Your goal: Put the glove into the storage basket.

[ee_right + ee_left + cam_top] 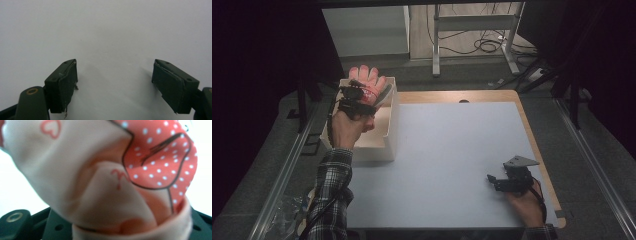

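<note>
L gripper (357,100) is clamping a pink patterned glove (368,80), holding it over the white box (392,131) at approx 10 o'clock on the table (452,150). Glove fingers are sticking out past the far rim. To do it well: lower it till the cloth is fully inside the walls, then let go. R gripper (493,181), jaws wide w/ nothing between, is resting at 4 o'clock.

Pale blue-grey counter (462,150) with a wooden edge (539,150) along its far and right sides. Grey floor (597,150) around it, metal rails left (287,170) and right (592,155). Far off: white cabinet (364,30), metal desk frame (477,25), black cables (487,45) tangled on the floor. Room dark at both sides; light falls on the counter.
</note>
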Motion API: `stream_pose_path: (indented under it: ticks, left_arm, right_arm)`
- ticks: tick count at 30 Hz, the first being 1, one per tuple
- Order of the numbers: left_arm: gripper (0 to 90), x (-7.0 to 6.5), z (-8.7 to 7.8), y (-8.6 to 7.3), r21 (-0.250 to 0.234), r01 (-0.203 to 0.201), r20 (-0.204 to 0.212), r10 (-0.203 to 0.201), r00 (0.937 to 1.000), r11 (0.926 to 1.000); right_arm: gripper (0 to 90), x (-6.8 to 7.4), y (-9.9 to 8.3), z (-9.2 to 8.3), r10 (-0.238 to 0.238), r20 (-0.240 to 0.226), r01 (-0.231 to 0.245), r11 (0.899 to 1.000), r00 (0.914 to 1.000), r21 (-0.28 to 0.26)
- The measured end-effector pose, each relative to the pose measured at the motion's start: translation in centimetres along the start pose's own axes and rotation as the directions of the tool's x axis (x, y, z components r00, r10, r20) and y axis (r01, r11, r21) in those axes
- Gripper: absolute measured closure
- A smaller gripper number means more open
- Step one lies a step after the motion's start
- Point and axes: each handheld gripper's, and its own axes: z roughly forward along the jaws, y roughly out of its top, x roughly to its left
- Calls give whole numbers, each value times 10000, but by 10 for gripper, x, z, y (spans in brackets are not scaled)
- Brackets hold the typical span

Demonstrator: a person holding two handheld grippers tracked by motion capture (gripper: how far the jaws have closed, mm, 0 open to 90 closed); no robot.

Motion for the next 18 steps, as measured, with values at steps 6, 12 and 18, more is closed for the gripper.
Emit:
stream_pose_path:
  ticks: [6, 12, 18]
  left_arm:
    - [509, 8, 22, -7, 223, 210, -181, -206, 9996, 9995]
    - [505, 12, 47, -10, 475, 336, -349, -320, 9989, 9983]
    - [498, 8, 69, -11, 745, 261, -428, -229, 9988, 9969]
  right_arm:
    - [212, 0, 0, 0, 3, 2, -3, 10000, 10000, -1]
    - [212, 0, 0, 0, 2, 0, -2, 10000, 10000, -3]
    - [211, 0, 0, 0, -9, 2, 9, 10000, 10000, -3]
